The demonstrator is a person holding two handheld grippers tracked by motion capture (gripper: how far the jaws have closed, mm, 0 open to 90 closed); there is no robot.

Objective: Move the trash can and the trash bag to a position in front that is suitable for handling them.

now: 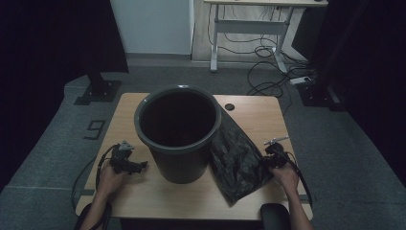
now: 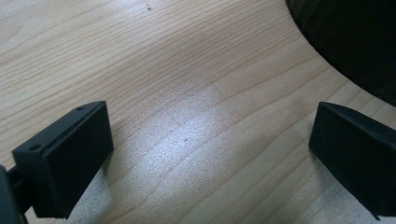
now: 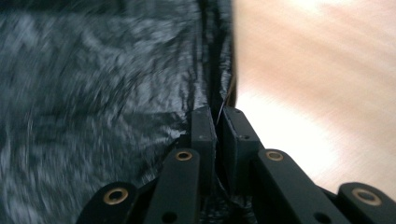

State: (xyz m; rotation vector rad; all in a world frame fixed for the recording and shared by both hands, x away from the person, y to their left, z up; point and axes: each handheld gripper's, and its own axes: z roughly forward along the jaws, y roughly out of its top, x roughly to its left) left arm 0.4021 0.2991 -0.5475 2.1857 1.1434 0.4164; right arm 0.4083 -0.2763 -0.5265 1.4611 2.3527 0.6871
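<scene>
A dark grey plastic bin (image 1: pixel 177 132) stands upright in the middle of the wooden table (image 1: pixel 158 196). A crinkled black plastic bag (image 1: pixel 237 160) lies flat on the table to the bin's right. My right gripper (image 1: pixel 267 162) is at the bag's right edge; in the right gripper view its jaws are shut on the edge of the black bag (image 3: pixel 116 93), with a thin fold of film pinched at the right gripper (image 3: pixel 218 119). My left gripper (image 1: pixel 141 166) rests on the table left of the bin, and the left gripper (image 2: pixel 210 154) has its jaws wide apart over bare wood.
The bin's base (image 2: pixel 355 42) fills the upper right corner of the left gripper view. A small round black cap (image 1: pixel 230 106) lies at the table's far side. Behind the table, a desk frame (image 1: pixel 249 28) and loose cables (image 1: pixel 273 72) sit on the carpet.
</scene>
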